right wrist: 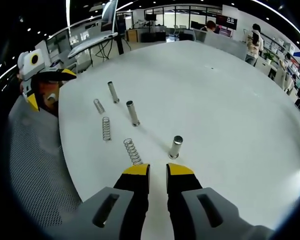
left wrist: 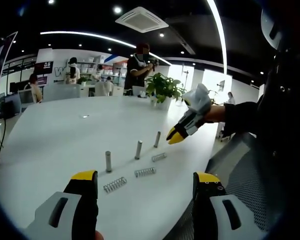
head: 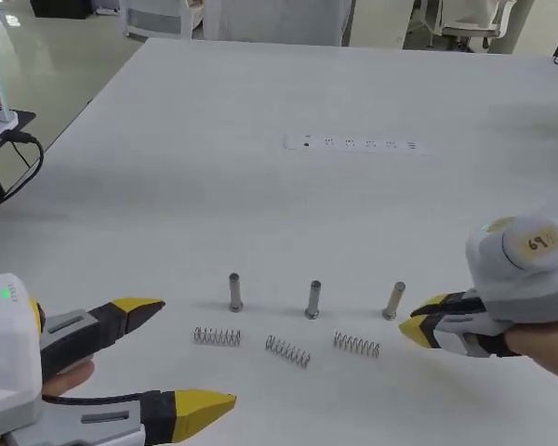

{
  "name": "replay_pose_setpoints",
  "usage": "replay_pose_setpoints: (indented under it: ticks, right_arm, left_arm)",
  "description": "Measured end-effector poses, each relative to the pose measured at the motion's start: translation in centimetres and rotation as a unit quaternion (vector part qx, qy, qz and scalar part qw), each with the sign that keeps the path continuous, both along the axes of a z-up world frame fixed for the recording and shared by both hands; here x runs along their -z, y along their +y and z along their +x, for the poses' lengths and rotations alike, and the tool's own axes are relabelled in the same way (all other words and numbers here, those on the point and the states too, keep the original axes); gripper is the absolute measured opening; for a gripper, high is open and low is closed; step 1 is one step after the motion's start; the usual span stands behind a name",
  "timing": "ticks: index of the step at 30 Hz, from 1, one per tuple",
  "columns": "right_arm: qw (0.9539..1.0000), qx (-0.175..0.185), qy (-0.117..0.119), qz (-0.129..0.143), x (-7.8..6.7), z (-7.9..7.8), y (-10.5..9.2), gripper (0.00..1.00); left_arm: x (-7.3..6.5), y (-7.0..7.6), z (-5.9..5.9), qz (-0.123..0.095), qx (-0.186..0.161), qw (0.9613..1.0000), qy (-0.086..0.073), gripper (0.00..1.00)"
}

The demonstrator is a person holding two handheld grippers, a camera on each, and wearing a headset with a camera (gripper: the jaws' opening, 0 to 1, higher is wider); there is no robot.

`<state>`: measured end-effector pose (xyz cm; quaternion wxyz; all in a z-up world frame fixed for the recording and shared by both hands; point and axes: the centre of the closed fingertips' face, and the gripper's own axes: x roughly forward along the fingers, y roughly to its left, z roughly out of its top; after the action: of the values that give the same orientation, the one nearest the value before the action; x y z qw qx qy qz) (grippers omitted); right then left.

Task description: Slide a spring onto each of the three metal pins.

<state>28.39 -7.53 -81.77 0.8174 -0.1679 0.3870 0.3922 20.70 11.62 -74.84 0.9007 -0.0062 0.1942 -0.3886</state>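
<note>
**Left hand-held gripper (head: 172, 355) wide open, right hand-held gripper (head: 418, 316) narrowly open, both holding nothing**

1. Left hand-held gripper: at the near left corner of the table (head: 260, 195), held in a hand (head: 60, 379). Its black jaws with yellow tips stand wide apart and grip nothing. The tips point toward the row of parts and are clear of all of them. In its own view the left-end spring (head: 217, 336) lies just ahead, between the two tips.

2. Right hand-held gripper: near the right edge of the table. Its yellow tips stand only a narrow gap apart, with nothing between them. The tips lie just beside the right-end pin (head: 393, 301) and close to the right-end spring (head: 356, 345). Contact with either cannot be confirmed.

3. Pins: the left-end pin (head: 234, 291), middle pin (head: 313, 299) and right-end pin stand upright in a row across the table, each on its wider foot, well apart from one another.

4. Springs: the left-end spring, middle spring (head: 287, 350) and right-end spring lie flat on the table in a second row, between the pins and the near edge. Each lies close to one pin and apart from it.

5. Further out: a white power strip (head: 358, 143) lies flat toward the far edge, well apart from the parts.
</note>
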Motion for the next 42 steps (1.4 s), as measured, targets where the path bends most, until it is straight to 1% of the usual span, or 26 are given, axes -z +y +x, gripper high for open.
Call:
replay_pose_setpoints:
  ticks: [5, 9, 14, 22, 33, 42]
  right_arm:
    - [0.9995, -0.032, 0.009, -0.001, 0.7, -0.8, 1.0, 0.12]
    - [0.9986, -0.052, 0.010, -0.007, 1.1, -1.1, 1.7, 0.13]
    - [0.9976, -0.067, 0.012, -0.009, 1.7, -1.1, 2.1, 0.13]
    - [0.9946, -0.100, 0.014, -0.023, 2.4, -1.2, 2.8, 0.13]
    - [0.9910, -0.126, 0.022, -0.038, 3.3, -1.4, 3.4, 0.12]
    - [0.9886, -0.140, 0.019, -0.050, 3.7, -1.4, 3.5, 0.11]
  left_arm:
    - [0.0, 0.0, 0.0, 0.000, 0.000, 1.0000, 0.000, 0.74]
    - [0.0, 0.0, 0.0, 0.000, 0.000, 1.0000, 0.000, 0.74]
    - [0.0, 0.0, -0.1, 0.001, 0.001, 1.0000, 0.000, 0.74]
    - [0.0, 0.1, 0.0, 0.001, 0.000, 1.0000, 0.000, 0.74]
    - [0.0, 0.1, 0.0, 0.000, -0.002, 1.0000, 0.000, 0.74]
    - [0.1, 0.1, 0.0, 0.000, 0.000, 1.0000, 0.002, 0.74]
